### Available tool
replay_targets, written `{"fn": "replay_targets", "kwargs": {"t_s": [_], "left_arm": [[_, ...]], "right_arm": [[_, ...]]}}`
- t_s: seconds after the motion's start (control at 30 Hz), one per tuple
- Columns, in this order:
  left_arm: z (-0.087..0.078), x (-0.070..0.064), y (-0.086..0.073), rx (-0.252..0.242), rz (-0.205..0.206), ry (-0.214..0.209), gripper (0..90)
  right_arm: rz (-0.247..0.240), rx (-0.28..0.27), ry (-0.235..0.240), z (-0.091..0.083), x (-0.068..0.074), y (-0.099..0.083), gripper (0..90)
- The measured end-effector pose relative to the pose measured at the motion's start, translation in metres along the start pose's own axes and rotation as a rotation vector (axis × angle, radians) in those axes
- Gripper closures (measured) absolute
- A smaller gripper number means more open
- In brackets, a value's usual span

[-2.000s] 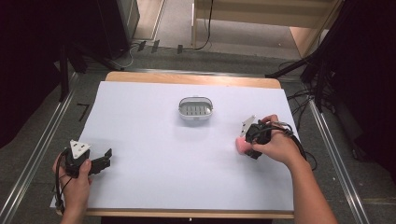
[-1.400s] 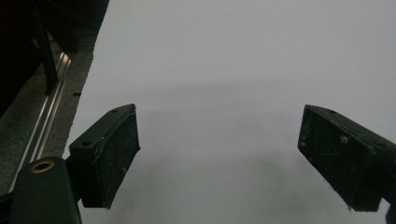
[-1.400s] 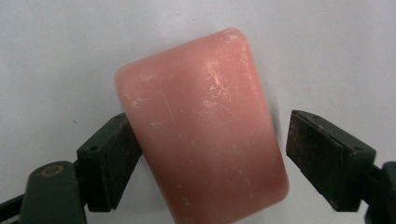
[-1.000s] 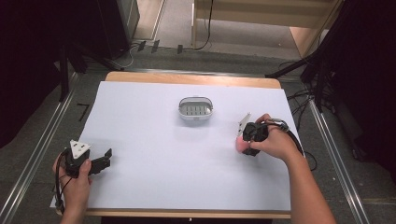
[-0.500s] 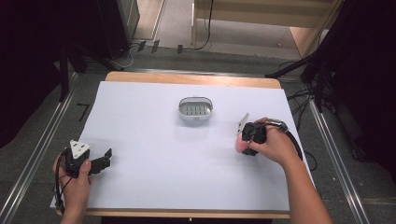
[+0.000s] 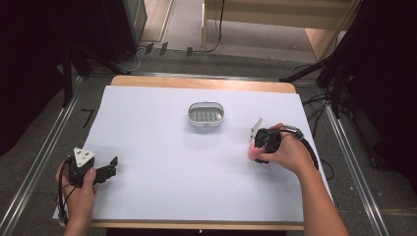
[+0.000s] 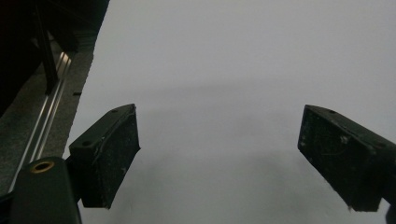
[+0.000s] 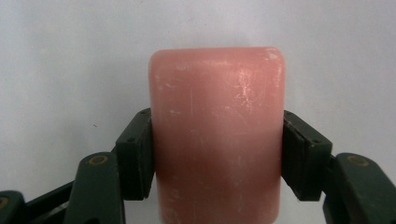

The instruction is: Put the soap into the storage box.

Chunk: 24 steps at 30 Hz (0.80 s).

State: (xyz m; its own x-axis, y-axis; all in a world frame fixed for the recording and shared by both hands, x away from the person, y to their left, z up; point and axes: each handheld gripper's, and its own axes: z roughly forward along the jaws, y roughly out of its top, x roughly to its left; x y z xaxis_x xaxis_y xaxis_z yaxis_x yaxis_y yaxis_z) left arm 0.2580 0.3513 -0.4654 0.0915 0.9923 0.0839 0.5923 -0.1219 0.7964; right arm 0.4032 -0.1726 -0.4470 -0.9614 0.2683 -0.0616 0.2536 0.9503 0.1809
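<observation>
One pink soap bar [image 8: 216,135] – clamped in the right gripper [image 6: 256,147], right of the single soap dish [image 6: 206,115] – left gripper [image 7: 219,158] spread wide.

No text, label or number seems readable on anything here

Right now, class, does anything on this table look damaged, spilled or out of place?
Nothing is spilled or askew. The pink soap bar, clamped in the right hand-held gripper, has scuffs and pale scratches on its face. The soap dish sits upright and empty.
</observation>
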Motion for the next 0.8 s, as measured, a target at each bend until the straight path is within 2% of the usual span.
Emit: {"fn": "replay_targets", "kwargs": {"t_s": [0.13, 0.33, 0.5, 0.8], "left_arm": [[0.0, 0.0, 0.0, 0.001, 0.001, 0.002, 13.4], [0.0, 0.0, 0.0, 0.002, 0.0, 0.002, 13.4], [0.0, 0.0, 0.0, 0.0, 0.0, 0.0, 13.4], [0.0, 0.001, 0.0, -0.001, -0.003, -0.004, 13.4]], "right_arm": [[0.005, -0.009, 0.005, -0.001, 0.0, 0.0, 38.4], [-0.013, -0.014, 0.001, -0.008, 0.0, 0.008, 38.4], [-0.019, -0.036, 0.009, -0.019, -0.001, 0.024, 38.4], [-0.035, -0.042, 0.011, -0.024, -0.002, 0.047, 38.4]]}}
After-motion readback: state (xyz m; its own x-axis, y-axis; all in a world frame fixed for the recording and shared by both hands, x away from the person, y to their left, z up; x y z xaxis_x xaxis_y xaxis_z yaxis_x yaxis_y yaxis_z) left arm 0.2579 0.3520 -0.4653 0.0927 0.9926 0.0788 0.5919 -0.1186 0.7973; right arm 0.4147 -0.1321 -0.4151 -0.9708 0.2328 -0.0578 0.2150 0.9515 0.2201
